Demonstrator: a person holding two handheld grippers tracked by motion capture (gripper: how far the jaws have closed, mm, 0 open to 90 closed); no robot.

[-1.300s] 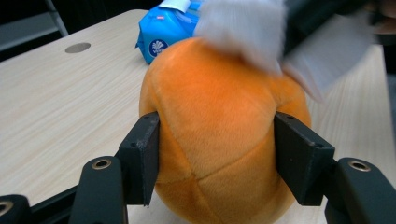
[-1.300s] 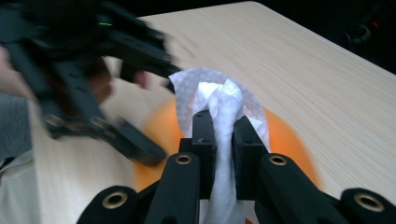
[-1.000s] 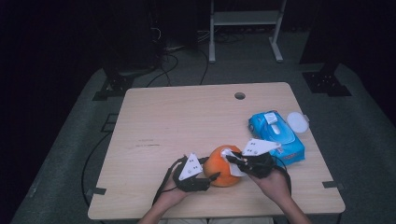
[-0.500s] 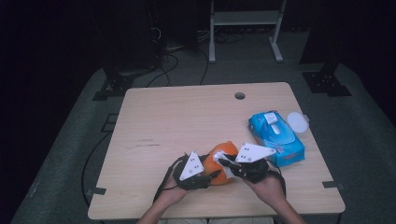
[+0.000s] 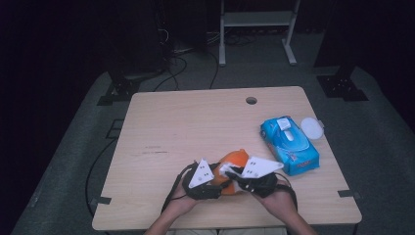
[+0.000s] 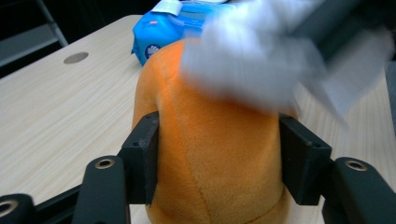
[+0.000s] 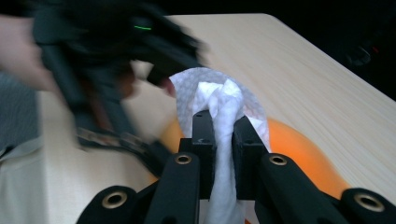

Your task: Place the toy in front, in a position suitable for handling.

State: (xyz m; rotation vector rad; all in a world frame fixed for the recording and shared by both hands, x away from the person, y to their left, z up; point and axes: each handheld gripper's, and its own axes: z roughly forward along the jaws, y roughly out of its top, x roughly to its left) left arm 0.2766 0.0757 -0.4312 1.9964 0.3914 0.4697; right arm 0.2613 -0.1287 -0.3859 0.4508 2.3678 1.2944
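Item 1: orange plush toy (image 6: pixel 215 140). Sits at near-centre edge of wooden surface (image 5: pixel 195 122), between both hands. Left tool (image 6: pixel 217 158) has it clamped, pads pressing on both flanks; jaws partly apart and have just been opening a little, with toy between them. Prob. held so it can't slide while being wiped.

Item 2: white wipe (image 7: pixel 224 112). Bunched, pinched tight in right tool (image 7: pixel 223 135), jaws nearly closed on it w/ a wad sticking out past the tips. Wad lies over top of toy; blurred in left gripper view. Judged: wiping of toy's upper side in progress, bunching gives a firm pad to rub with.

Item 3: blue wipes pack (image 5: pixel 289 145). Lies flat on the right side of the surface, near right hand, apart from toy. Flip lid on top. Printing on it too small to read; round logo on the end, no legible brand.

Item 4: small white round lid (image 5: pixel 311 128). Just beside pack, far side. No writing seen.
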